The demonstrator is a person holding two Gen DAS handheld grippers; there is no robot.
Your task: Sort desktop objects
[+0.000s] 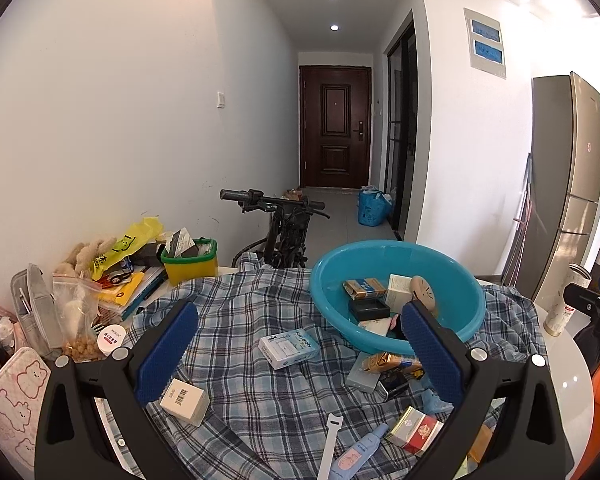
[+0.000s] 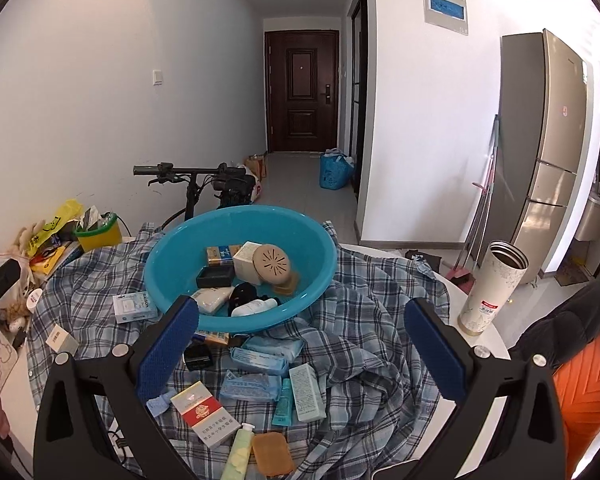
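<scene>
Hovering above the plaid cloth (image 2: 364, 320) that covers the bench, the left gripper (image 1: 300, 356) and the right gripper (image 2: 302, 356) both have their jaws spread wide with nothing between them. Centre frame in the right wrist view, the blue basin (image 2: 240, 268) rests on the cloth and holds several sorted boxes and a round tan disc (image 2: 271, 263). Unsorted items lie below it toward the bottom of the frame: a red-and-white carton (image 2: 204, 414), a mint box (image 2: 307, 392) and a pale green tube (image 2: 238, 454)
</scene>
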